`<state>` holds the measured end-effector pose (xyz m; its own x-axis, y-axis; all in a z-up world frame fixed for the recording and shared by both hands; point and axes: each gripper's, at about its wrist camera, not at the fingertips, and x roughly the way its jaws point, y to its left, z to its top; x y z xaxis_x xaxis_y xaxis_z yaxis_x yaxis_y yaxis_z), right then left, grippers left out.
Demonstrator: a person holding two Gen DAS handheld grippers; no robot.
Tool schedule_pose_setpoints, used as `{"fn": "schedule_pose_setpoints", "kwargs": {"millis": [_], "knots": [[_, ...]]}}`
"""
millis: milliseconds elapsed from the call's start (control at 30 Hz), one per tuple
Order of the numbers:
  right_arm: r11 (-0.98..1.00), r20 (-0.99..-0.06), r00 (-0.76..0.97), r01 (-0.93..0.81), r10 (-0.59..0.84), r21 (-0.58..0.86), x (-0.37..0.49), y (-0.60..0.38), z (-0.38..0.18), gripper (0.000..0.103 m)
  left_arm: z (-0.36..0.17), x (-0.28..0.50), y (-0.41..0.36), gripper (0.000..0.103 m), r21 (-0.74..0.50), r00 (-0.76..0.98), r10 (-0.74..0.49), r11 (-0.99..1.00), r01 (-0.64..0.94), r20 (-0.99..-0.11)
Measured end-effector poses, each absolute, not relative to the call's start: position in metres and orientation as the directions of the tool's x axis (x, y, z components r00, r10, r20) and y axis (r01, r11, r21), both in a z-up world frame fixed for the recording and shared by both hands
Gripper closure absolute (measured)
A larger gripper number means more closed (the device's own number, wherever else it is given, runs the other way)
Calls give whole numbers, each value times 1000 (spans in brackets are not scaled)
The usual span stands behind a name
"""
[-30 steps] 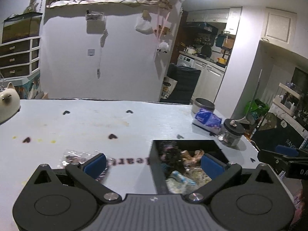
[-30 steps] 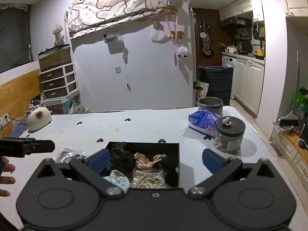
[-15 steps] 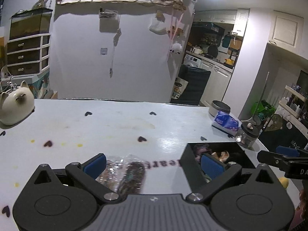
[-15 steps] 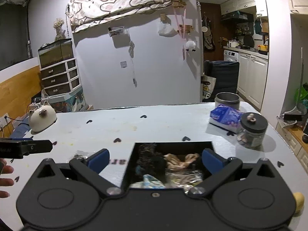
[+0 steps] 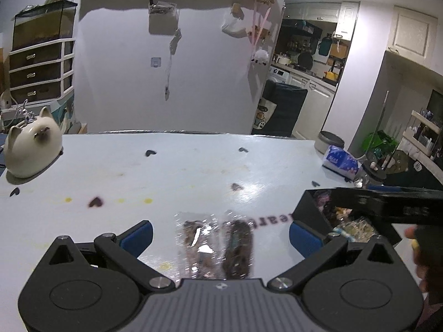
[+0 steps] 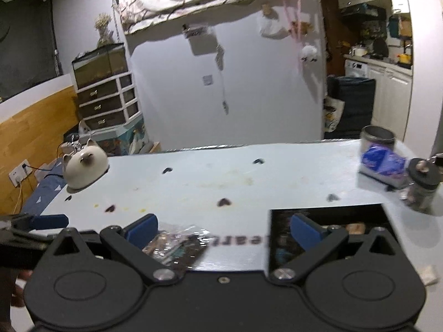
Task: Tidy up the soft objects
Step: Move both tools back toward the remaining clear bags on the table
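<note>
Fingers apart on both grippers, nothing held; pickup of clear packet pending.

Left gripper [image 5: 220, 235] straddling clear packet [image 5: 214, 244] of dark soft items flat on counter [image 5: 193, 171]; judged next: lower, close on packet, carry to black box [image 5: 310, 207] just right. Right gripper [image 6: 224, 228] spread between packet and box. Left view alone shows box contents, partly behind right gripper's arm; right view alone shows lidded jar [image 6: 422, 185]. Farther: tissue pack [image 5: 342, 161], cat figurine [image 5: 31, 149].
</note>
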<state>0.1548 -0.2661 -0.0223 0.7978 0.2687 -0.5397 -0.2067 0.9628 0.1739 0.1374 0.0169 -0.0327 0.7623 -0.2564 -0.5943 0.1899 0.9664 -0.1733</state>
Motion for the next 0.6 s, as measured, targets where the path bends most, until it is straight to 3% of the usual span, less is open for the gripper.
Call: {"fn": "schedule_pose_setpoints", "kwargs": {"millis": [133, 233, 400, 600], "knots": [[951, -597, 740, -229, 309, 209, 180, -232, -40, 1, -36, 133, 38, 0, -170, 756, -236, 971, 166, -610], [942, -657, 676, -226, 334, 246, 202, -207, -58, 8, -39, 128, 54, 0, -164, 757, -207, 978, 132, -619], [947, -777, 552, -86, 303, 309, 240, -177, -95, 16, -44, 123, 72, 0, -171, 749, -177, 981, 87, -639], [975, -835, 506, -65, 217, 213, 257, -154, -128, 27, -50, 124, 77, 0, -165, 735, -161, 984, 68, -658]]}}
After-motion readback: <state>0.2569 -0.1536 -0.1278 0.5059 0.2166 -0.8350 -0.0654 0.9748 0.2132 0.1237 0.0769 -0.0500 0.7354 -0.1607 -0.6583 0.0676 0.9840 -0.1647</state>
